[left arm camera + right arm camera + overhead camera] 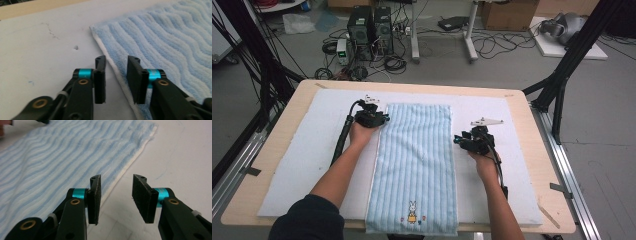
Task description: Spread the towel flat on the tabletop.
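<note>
Two hand-held grippers, left (pixel 384 120) and right (pixel 458 140), gape empty beside the towel (pixel 414 160)

White pad (pixel 312 150) on wooden table (pixel 287 107); computers (pixel 371 30) beyond.

Grey floor (pixel 512 75) strewn with cables (pixel 492 47), computer towers (pixel 371 30), cardboard boxes (pixel 509 14).

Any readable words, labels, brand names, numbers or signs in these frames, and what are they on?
None can be read.
The striped blue towel carries an embroidered rabbit figure near its near edge, with no lettering visible.
The two computer towers and the cardboard box on the floor beyond the table: any markings are too small and blurred to read.
</note>
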### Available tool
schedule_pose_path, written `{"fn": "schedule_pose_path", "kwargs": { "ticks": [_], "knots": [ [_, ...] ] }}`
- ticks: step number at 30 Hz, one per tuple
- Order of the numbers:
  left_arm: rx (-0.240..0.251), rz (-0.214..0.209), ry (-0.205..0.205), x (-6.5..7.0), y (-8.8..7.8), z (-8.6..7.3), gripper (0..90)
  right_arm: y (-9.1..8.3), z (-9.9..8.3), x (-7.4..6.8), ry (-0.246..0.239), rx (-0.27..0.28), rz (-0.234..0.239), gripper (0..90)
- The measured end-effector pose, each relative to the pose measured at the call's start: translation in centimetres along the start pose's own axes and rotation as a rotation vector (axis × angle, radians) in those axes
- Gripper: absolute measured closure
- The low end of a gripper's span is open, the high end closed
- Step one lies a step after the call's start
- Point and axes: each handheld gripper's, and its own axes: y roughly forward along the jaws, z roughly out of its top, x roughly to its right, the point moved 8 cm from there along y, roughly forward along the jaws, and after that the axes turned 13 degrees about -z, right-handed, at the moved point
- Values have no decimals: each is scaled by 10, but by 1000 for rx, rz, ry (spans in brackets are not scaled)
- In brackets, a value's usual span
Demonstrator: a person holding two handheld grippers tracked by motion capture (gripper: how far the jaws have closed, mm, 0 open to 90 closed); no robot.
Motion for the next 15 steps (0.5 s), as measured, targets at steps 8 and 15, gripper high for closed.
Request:
{"fn": "schedule_pose_path", "kwargs": {
  "ticks": [8,15],
  "knots": [
    [-6,66,-9,-6,0,2,878,-12,-15,-14,-31,-15,14,612],
    [34,36,-43,-3,-15,5,530,-11,-25,-38,-96,-37,47,663]
  ]
}}
